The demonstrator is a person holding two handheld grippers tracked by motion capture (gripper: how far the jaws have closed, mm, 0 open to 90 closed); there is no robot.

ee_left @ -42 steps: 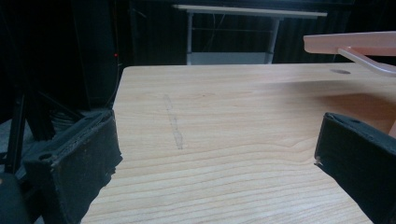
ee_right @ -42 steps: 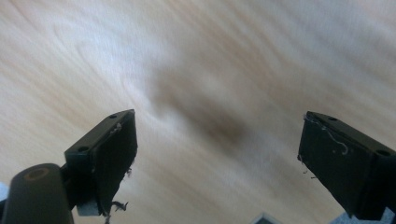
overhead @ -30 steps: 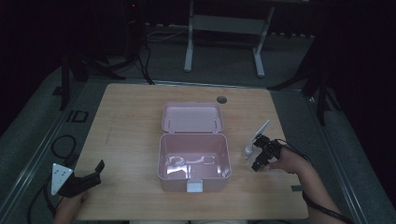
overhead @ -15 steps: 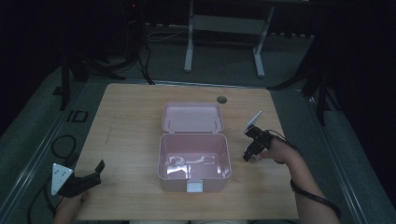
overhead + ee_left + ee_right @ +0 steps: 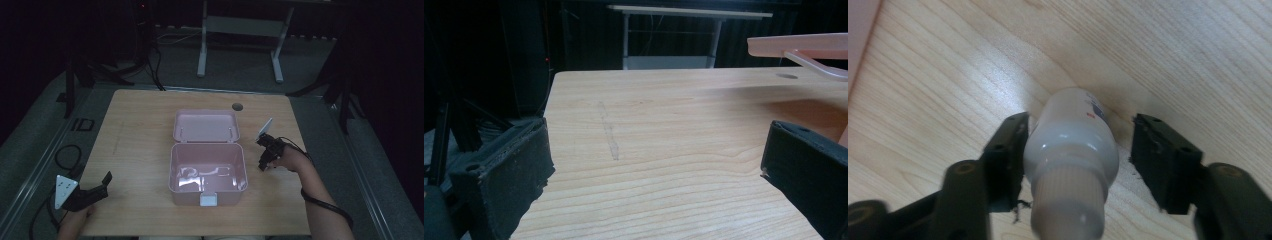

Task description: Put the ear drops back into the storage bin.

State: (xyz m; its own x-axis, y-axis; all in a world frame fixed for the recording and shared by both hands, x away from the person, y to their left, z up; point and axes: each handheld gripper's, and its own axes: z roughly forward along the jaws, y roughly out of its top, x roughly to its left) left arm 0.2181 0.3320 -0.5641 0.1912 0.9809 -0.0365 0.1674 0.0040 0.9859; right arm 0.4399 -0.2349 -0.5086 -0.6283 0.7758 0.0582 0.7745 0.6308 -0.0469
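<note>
My right gripper (image 5: 1075, 160) stands apart around the white bottle (image 5: 1071, 150): one finger (image 5: 1007, 150) touches it, the other shows a gap. Centre first, then close squarely (avoid the ribbed cap). The pink box (image 5: 208, 170) waits beside; my left gripper (image 5: 649, 190) idles apart.

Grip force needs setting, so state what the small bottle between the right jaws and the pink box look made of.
Bottle: probably glossy white plastic, given its soft highlights and ribbed cap. Pink box: looks like smooth moulded plastic; its floor shines with reflections, and it is hinged to its lid. Table: matte, wood-grained.
</note>
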